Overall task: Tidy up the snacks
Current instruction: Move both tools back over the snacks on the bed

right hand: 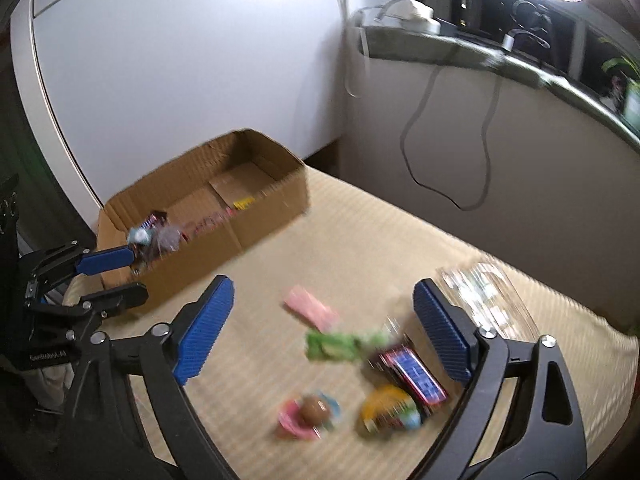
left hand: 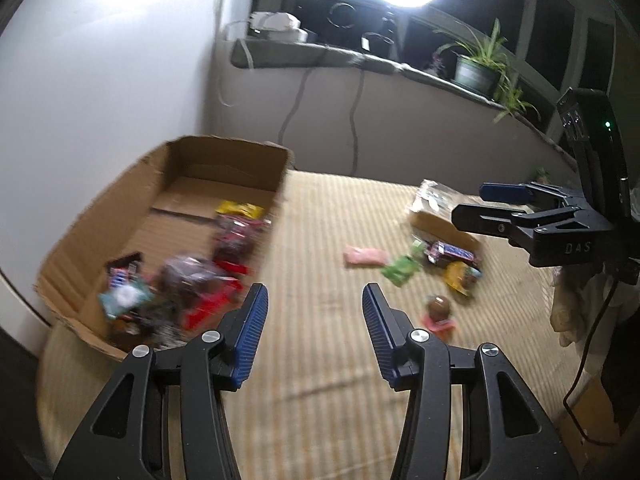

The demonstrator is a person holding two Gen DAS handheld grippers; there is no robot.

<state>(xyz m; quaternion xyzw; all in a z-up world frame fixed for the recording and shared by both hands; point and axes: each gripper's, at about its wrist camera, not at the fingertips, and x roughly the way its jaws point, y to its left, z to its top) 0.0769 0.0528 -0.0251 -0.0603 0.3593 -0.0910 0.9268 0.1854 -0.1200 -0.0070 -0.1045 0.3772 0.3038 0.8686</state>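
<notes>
Only the left wrist view looks down into the cardboard box (left hand: 120, 216) at the mat's (left hand: 320, 360) far left corner, showing its blurred heap of wrappers (left hand: 188, 280); the right wrist view sees the box from outside but shows the loose snacks closer. Five lie near the mat's right edge: pink packet (right hand: 311, 307), green packet (right hand: 336, 345), red-blue bar (right hand: 412, 374), yellow pack (right hand: 390, 410), and round chocolate (right hand: 314, 409). Left gripper (left hand: 315, 300) and right gripper (right hand: 324, 294) both gape wide, holding nothing.

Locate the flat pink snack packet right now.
The flat pink snack packet lies loose on the beige striped mat, outside the brown cardboard box. In the right wrist view it sits centre, just beyond the green snack packet.
</notes>
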